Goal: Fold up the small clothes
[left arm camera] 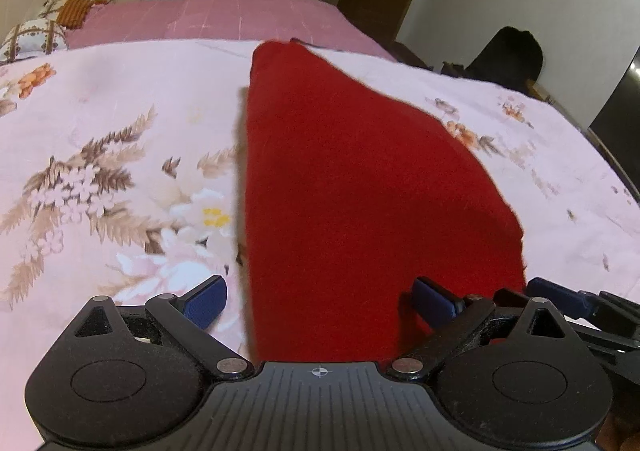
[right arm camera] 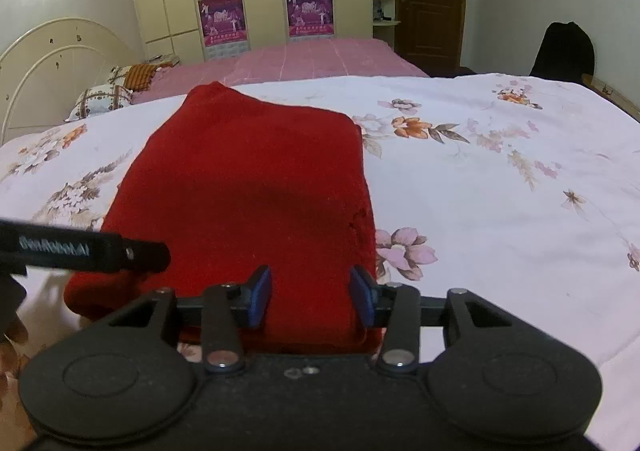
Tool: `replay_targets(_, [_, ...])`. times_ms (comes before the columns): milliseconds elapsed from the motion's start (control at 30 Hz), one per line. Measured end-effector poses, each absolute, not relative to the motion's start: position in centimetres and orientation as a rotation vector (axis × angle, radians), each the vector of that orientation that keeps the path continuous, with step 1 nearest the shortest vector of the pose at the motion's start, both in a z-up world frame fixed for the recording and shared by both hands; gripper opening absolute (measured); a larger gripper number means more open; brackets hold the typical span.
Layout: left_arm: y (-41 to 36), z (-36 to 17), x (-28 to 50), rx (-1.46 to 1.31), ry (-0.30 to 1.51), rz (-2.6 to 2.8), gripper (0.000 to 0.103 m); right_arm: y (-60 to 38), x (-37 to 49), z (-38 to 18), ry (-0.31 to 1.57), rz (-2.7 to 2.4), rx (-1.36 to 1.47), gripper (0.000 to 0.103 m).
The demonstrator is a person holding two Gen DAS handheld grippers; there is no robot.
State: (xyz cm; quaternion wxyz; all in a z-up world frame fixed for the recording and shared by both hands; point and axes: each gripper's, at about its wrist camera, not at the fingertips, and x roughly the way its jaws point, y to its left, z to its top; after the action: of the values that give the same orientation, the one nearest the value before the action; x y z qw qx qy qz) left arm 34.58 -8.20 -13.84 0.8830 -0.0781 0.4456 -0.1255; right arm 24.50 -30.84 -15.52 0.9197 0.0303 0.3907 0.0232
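Observation:
A red knit garment [left arm camera: 352, 187] lies folded on the floral bedsheet [left arm camera: 100, 139]. In the left wrist view my left gripper [left arm camera: 320, 301] is open, with the garment's near edge between its blue pads. The right gripper's blue tip [left arm camera: 560, 293] shows at the far right. In the right wrist view the garment [right arm camera: 248, 187] lies ahead. My right gripper [right arm camera: 312, 301] is open, its pads either side of the garment's near right corner. The left gripper's black finger [right arm camera: 92, 247] reaches over the garment's left edge.
The floral sheet [right arm camera: 500, 179] spreads wide to the right. A pink bed [right arm camera: 320, 55] with pillows [right arm camera: 104, 97] lies behind. Wardrobe doors with posters [right arm camera: 224, 15] stand at the back. A dark chair [right arm camera: 564, 51] stands far right near the door.

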Motion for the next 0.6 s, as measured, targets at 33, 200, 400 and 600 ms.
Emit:
replay_targets(33, [-8.2, -13.5, 34.7, -0.167, 0.92, -0.263, 0.098, -31.0, 24.5, -15.3, 0.799, 0.048, 0.068, 0.045])
replay_targets(200, [-7.7, -12.4, 36.3, -0.193, 0.897, -0.25, 0.098, -32.6, 25.7, -14.0, 0.774, 0.035, 0.132, 0.051])
replay_targets(400, [-7.3, -12.6, 38.9, -0.232, 0.898, -0.234, 0.098, -34.0, 28.8, -13.9, 0.794, 0.048, 0.2, 0.058])
replay_targets(600, [-7.3, -13.6, 41.0, -0.252, 0.91, -0.262, 0.098, -34.2, 31.3, -14.6, 0.814, 0.062, 0.229, 0.06])
